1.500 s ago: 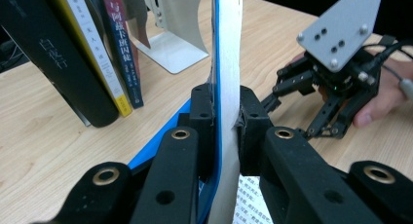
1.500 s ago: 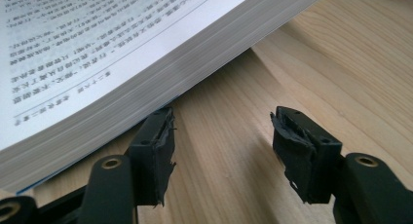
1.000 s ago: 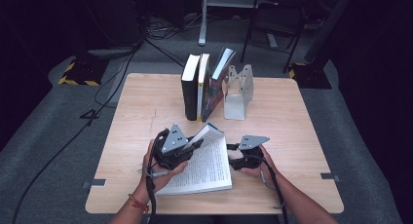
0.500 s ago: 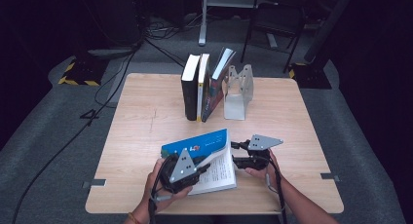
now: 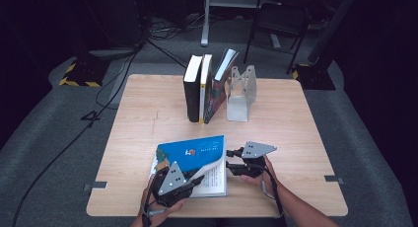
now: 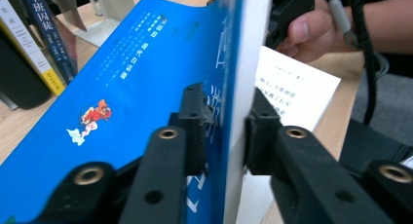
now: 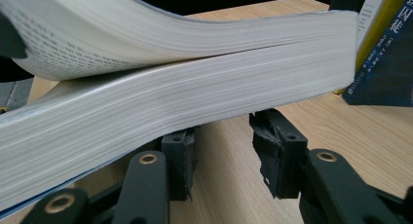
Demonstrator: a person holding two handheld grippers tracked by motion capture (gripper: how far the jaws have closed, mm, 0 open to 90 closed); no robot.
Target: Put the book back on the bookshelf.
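Observation:
A thick book with a blue cover (image 5: 190, 153) lies near the table's front edge, its front part folded over with white pages showing at the right. My left gripper (image 5: 199, 178) is shut on the blue cover and a sheaf of pages (image 6: 146, 73); the pads (image 6: 195, 126) press on both sides. My right gripper (image 5: 229, 159) is at the book's right edge. In the right gripper view its jaws (image 7: 221, 156) stand apart below the bowed page block (image 7: 195, 87); they have just been closing, with only bare table between them.
Three books (image 5: 204, 86) stand upright at the back of the wooden table (image 5: 148, 113), leaning by a metal bookend (image 5: 240, 91). Cables run over the grey floor at the left, and a stand rises beyond the table.
My left gripper has come toward the near edge and lower, carrying the cover over, so the blue cover now faces up. My right gripper has shifted slightly right.

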